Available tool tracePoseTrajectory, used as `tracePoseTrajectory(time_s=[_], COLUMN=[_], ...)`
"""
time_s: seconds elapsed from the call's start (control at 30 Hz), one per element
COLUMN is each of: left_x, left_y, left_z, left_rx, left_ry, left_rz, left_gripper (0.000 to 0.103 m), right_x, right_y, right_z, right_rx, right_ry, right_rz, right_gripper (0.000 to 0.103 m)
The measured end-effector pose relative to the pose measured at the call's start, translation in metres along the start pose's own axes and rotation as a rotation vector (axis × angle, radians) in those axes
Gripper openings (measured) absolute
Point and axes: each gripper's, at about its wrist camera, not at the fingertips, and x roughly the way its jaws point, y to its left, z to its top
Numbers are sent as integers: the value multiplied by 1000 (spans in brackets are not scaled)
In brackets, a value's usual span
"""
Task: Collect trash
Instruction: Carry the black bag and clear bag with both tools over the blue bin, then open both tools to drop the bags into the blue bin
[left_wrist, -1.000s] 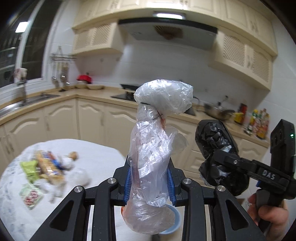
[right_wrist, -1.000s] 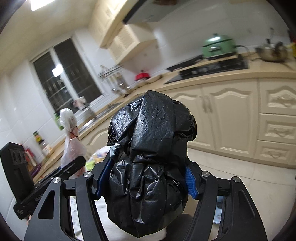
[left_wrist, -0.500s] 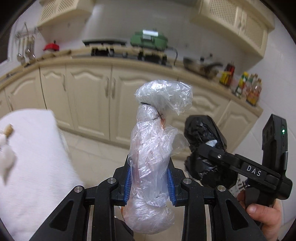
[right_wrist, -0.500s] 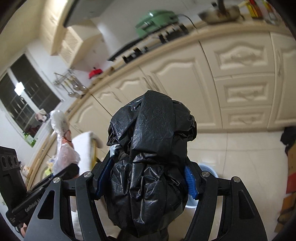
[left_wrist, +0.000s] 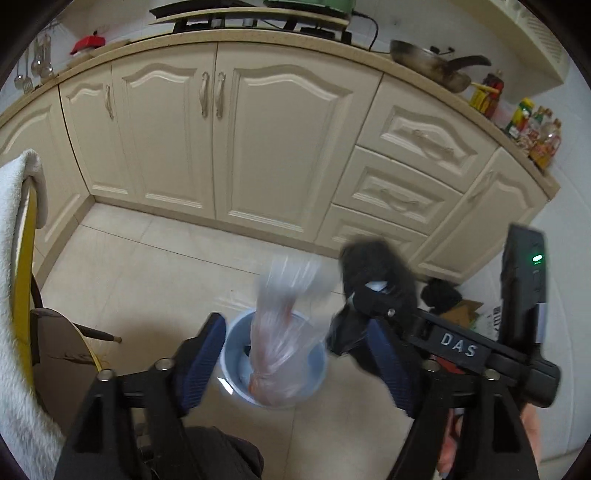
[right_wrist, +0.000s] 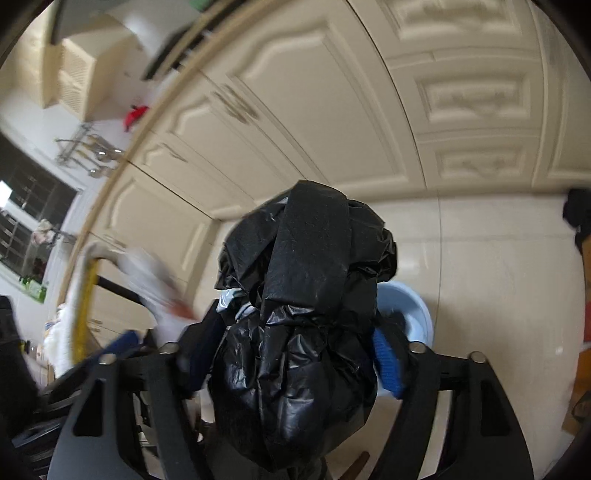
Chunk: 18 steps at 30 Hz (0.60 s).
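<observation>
Two trash bags, one bin. The clear bag (left_wrist: 282, 332) stands blurry and upright, long axis vertical, bottom end inside the light blue bin (left_wrist: 232, 373) on the floor, loose between the left gripper (left_wrist: 295, 363), whose fingers are opening. The black bag (right_wrist: 303, 317) sits upright above the bin, between the right gripper (right_wrist: 291, 363) fingers, also opening.

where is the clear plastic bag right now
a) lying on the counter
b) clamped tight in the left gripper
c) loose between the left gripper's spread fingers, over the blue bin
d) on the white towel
c: in the left wrist view the clear bag hangs blurred and free between the opening left gripper, above the blue bin.
</observation>
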Motion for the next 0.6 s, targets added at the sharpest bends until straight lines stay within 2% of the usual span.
tracePoseTrajectory(time_s=[0.03, 0.07, 0.13, 0.23, 0.37, 0.47, 0.53, 0.6], left_x=[3, 3, -3, -11, -31, -50, -60, -83], left_y=[4, 6, 9, 2, -8, -15, -35, -38], left_z=[2, 2, -1, 1, -10, -21, -39, -48], left_rx=[2, 1, 1, 12, 20, 32, 28, 30], left_ry=[6, 10, -3, -44, -85, -114, -153, -188], left_rz=[15, 24, 45, 79, 83, 79, 94, 86], left_gripper=[78, 79, 87, 97, 100, 100, 100, 100], right_x=[4, 8, 8, 0, -21, -33, -47, -62], right_y=[-6, -12, -18, -21, -18, -4, 7, 21], right_z=[0, -1, -2, -6, -9, -9, -9, -9], right_rx=[17, 35, 56, 60, 59, 37, 21, 9], right_ry=[6, 13, 12, -1, -26, -49, -71, -97], right_rz=[-6, -11, -19, -46, -56, -63, -61, -56], right_gripper=[94, 94, 101, 103, 103, 103, 103, 103])
